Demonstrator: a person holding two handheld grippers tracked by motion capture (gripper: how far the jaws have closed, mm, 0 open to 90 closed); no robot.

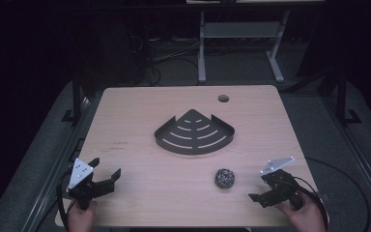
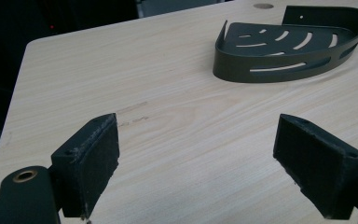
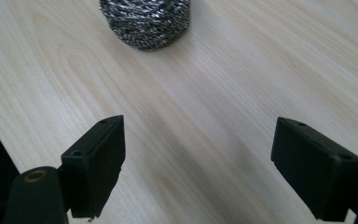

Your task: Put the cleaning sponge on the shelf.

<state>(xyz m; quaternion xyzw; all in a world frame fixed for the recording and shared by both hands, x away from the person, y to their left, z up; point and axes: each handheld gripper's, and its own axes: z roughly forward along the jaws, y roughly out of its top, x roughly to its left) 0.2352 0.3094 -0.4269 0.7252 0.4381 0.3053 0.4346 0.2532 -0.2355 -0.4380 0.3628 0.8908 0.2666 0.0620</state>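
Probably light and springy, that steel-wool scouring ball [image 1: 224,178]: a tangle of shiny wire coils, round and slightly squashed, likely to give under pressure and snag rather than slip. Sits on the pale wood-grain worktop [image 1: 135,111] at about 5 o'clock from the corner caddy [image 1: 194,132], well apart from it. Best taken across its middle, one finger on each side, with gentle squeeze only; no fragile part to fear.

Dark, stiff sheet metal for the caddy, fan-shaped, with curved slots in the floor and a low rim; likely rigid and smooth.

Right gripper [image 1: 269,188] at 3 o'clock from the ball, near it, fingers [image 3: 317,165] spread wide and empty. Left gripper [image 1: 101,179] low at 8 o'clock, fingers [image 2: 91,161] also wide, nothing between them.
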